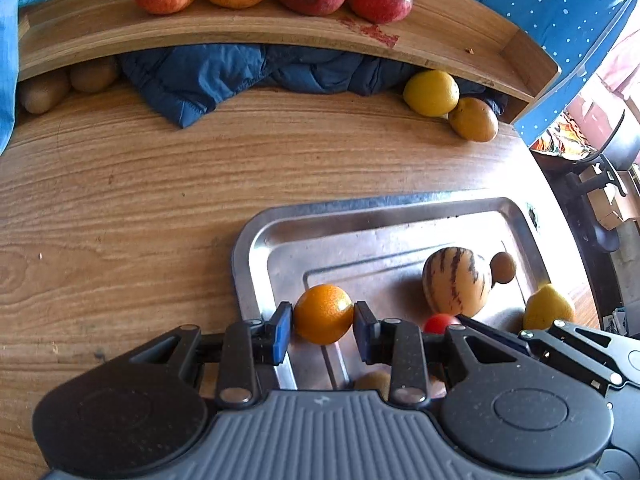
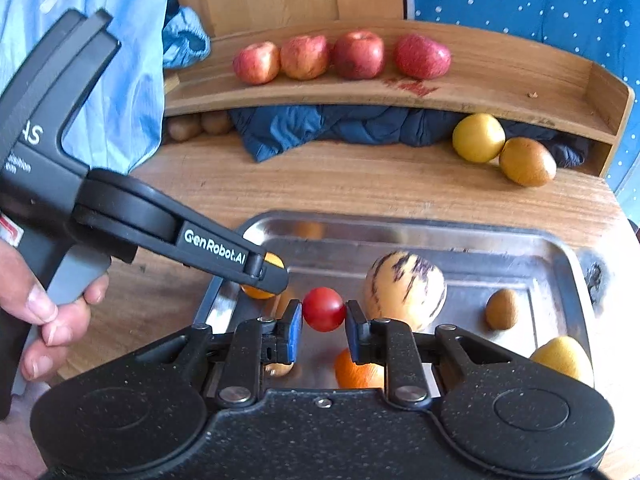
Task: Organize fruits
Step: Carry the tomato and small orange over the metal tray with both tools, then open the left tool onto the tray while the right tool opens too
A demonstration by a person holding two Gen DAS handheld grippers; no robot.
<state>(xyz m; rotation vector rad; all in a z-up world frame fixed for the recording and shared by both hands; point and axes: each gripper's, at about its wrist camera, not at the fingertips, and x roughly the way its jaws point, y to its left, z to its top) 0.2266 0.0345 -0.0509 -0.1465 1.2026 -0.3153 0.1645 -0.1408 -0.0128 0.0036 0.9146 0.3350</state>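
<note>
Closest to the left wrist camera: left gripper (image 1: 323, 330), narrowed around orange (image 1: 323, 314), blue pads (image 1: 283, 330) pressed against both sides, over the near left part of metal tray (image 1: 256, 240). Probably firm and rather heavy, with thick, slightly rough rind; holds well across the widest middle, as now.

Closest to the right wrist camera: right gripper (image 2: 323, 322), closed to a small gap on red tomato (image 2: 324, 309), touching it at left and right. Probably light, smooth and thin-skinned, easy to bruise or burst; asks only for a gentle squeeze across the middle. Cannot tell if either fruit rests on the tray or hangs free.

Lying in the tray: striped fruit (image 2: 404, 290), small brown fruit (image 2: 501, 308), lemon (image 2: 562, 356), 1 more orange fruit (image 2: 356, 370). Behind, on wooden shelf (image 2: 500, 92): 4 apples (image 2: 358, 56) in a row.
</note>
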